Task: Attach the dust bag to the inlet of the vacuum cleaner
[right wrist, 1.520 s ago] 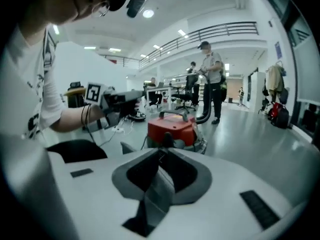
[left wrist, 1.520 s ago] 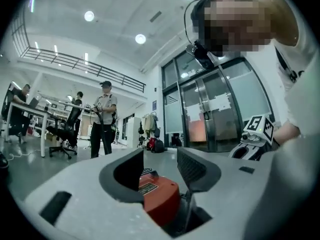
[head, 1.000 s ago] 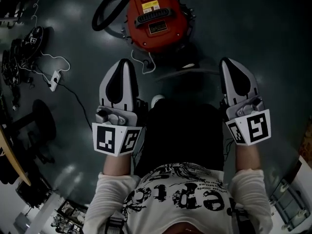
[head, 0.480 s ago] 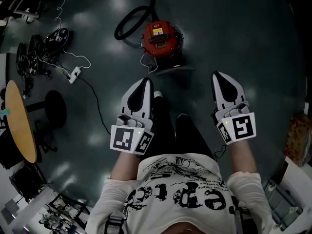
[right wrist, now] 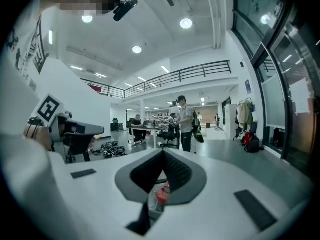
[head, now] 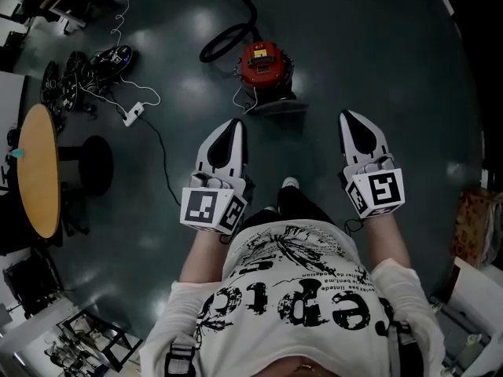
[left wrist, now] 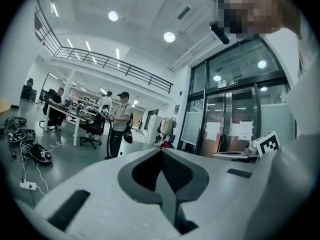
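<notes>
Red vacuum cleaner (head: pixel 266 64) closed on floor (head: pixel 377 53), left tongs (head: pixel 233 126) and right tongs (head: pixel 352 118) together, empty.

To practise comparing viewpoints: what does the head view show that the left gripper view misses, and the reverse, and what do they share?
Head view only: the red vacuum cleaner and its hose. Left gripper view only: a standing person, a balcony railing, glass doors. Both: the shut left claw and a white power strip.
</notes>
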